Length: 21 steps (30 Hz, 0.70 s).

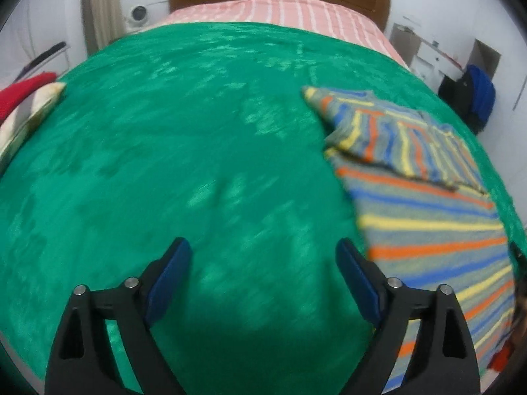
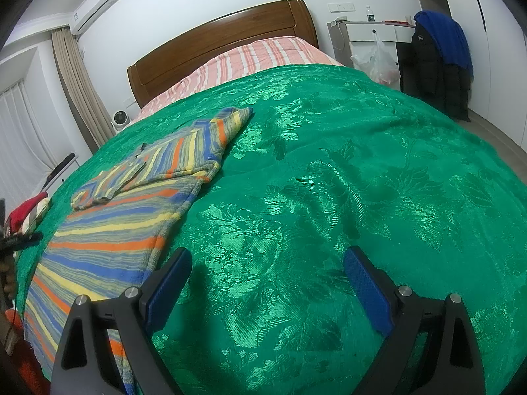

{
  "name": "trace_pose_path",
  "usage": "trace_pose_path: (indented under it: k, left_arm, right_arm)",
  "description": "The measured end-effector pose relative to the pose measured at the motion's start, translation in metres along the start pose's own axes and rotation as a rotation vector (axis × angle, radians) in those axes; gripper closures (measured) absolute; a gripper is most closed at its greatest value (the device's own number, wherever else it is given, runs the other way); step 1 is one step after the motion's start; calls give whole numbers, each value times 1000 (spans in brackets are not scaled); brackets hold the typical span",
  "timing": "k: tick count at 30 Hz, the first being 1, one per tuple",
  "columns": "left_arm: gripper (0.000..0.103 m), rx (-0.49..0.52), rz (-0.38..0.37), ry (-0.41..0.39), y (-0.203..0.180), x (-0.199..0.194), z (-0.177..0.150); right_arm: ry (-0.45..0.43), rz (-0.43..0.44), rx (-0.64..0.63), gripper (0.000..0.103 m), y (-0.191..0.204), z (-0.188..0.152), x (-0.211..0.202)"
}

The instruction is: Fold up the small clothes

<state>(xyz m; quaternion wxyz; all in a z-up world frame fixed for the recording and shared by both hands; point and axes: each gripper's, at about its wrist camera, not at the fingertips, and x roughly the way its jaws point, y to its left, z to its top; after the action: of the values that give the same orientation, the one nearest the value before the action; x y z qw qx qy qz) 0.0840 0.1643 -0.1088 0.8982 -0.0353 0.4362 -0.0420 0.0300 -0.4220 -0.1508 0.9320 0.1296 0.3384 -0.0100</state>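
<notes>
Both claws, left (image 1: pixel 263 260) and right (image 2: pixel 266 263), gape wide, empty, over green bedspread (image 1: pixel 197 131). Striped jumper (image 2: pixel 125 223) at frame left, sleeve folded in. Best grip hem corners evenly, fold upward.

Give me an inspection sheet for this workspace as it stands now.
Surface: green bedspread, patterned, over a bed.
Job's things: striped garment lies flat, one sleeve folded across it.
Clutter: red and cream cloth at the bedspread's edge.
Grippers: left gripper open, empty; right gripper open, empty, beside the garment.
Cables: nothing seen.
Surroundings: wooden headboard, air conditioner, curtain, coats.
</notes>
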Motion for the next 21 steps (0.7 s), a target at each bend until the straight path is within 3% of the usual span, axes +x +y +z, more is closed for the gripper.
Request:
trace_pose_path:
  k: [3,7,10,21]
  left_arm:
    - [6,-41,43,-12,18,13,-14]
    - [1,-9,34,-113,20,20,-32]
    - [0,16,73,-118,10,22,-33]
    - [0,16,77,-136,8,18,-38]
  right_arm:
    - [0,-6,-6,11,1,0,0]
    - [-10,-1,-4,11,1,-1,-1]
    - [-17,3,-3,11,0,-2,-2]
    - [-29,6,-5,11,-1,-4,-4]
